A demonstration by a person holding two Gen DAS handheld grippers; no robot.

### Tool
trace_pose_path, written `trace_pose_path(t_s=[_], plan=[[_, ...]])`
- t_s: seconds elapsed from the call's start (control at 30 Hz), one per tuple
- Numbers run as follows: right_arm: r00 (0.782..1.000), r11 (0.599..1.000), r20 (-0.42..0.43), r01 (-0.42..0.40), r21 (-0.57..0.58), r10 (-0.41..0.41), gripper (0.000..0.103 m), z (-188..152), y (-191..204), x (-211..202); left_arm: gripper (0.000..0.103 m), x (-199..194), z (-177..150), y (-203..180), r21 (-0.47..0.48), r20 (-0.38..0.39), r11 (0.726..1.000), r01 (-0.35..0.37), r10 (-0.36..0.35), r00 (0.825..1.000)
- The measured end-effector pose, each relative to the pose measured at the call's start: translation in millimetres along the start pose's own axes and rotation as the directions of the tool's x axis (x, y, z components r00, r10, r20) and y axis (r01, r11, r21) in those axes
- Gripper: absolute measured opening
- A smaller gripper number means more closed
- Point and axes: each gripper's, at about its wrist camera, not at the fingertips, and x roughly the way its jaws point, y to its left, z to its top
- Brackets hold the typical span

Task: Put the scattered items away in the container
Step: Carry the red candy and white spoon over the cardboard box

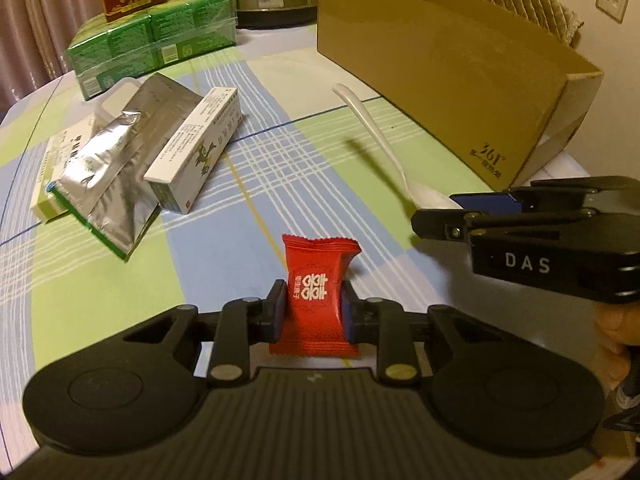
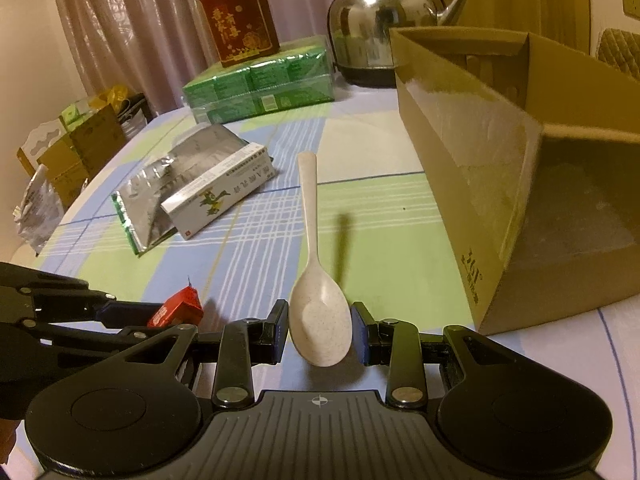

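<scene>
My left gripper [image 1: 313,312] is shut on a red candy packet [image 1: 316,296] and holds it above the checked tablecloth. My right gripper [image 2: 320,330] is shut on the bowl of a white plastic spoon [image 2: 316,280], whose handle points away and is lifted off the cloth. In the left wrist view the right gripper [image 1: 440,212] holds the spoon [image 1: 372,136] to the right. In the right wrist view the left gripper [image 2: 160,316] holds the candy [image 2: 176,308] at the left. The open brown cardboard box [image 1: 440,64] [image 2: 460,152] stands at the right.
A white medicine box [image 1: 196,148] [image 2: 216,196], a silver foil pouch [image 1: 116,172] [image 2: 160,192] and another white box [image 1: 56,168] lie at the left. Green packs [image 1: 152,40] [image 2: 260,84] with a red carton [image 2: 236,20] and a steel kettle [image 2: 380,28] stand at the back.
</scene>
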Motion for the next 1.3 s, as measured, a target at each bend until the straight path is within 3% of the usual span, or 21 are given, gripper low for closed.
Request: trace_pose_path(t_s=[0.7, 1.3], plan=[[0.993, 0.996, 0.118, 0.01, -0.086, 0.0, 0.03, 4, 27, -89, 0.022, -81, -7, -30, -0.052, 0.095, 0.998, -0.029, 0.034, 0.995], [0.968, 0.995, 0.243, 0.083, -0.053, -0.068, 0.03, 29, -9, -142, 0.022, -105, 31, -71, 0.01, 0.179, 1.0, 0.002, -0.004, 0.984]])
